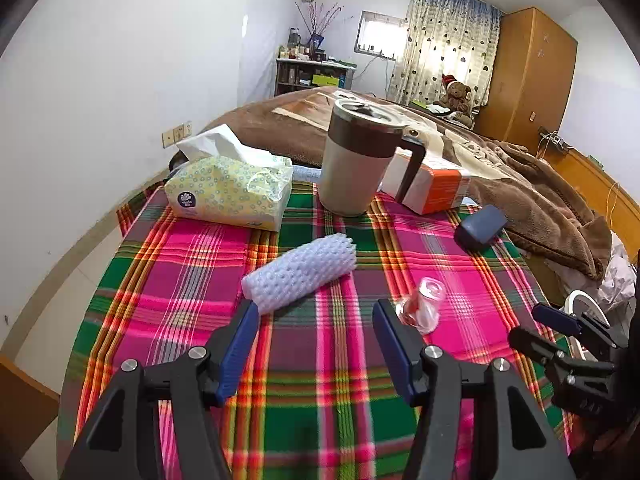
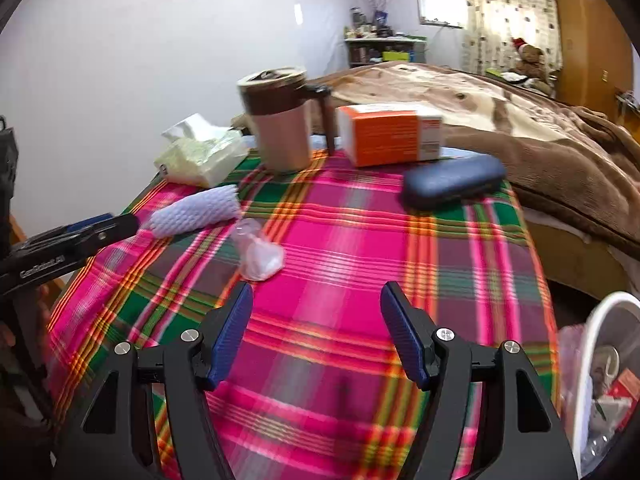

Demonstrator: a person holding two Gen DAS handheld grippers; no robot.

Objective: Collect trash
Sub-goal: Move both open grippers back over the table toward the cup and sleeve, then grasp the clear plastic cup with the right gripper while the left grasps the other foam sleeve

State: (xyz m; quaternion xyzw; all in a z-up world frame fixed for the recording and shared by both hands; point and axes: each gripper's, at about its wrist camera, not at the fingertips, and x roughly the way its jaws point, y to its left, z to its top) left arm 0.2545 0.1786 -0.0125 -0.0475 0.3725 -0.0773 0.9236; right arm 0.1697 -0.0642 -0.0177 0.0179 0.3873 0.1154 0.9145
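Two empty tools (image 1: 316, 308) (image 2: 316, 292) gaping, crumpled clear wrapper (image 1: 422, 306) just beyond, on tablecloth (image 1: 192, 264)

On the tablecloth (image 1: 192, 280) we see the foam sleeve (image 1: 300, 276) left of the plastic wrapper (image 1: 424, 308); behind stand tissues (image 1: 228, 192), mug (image 1: 360, 160), box (image 1: 432, 184), with the case (image 1: 480, 226) rightmost.
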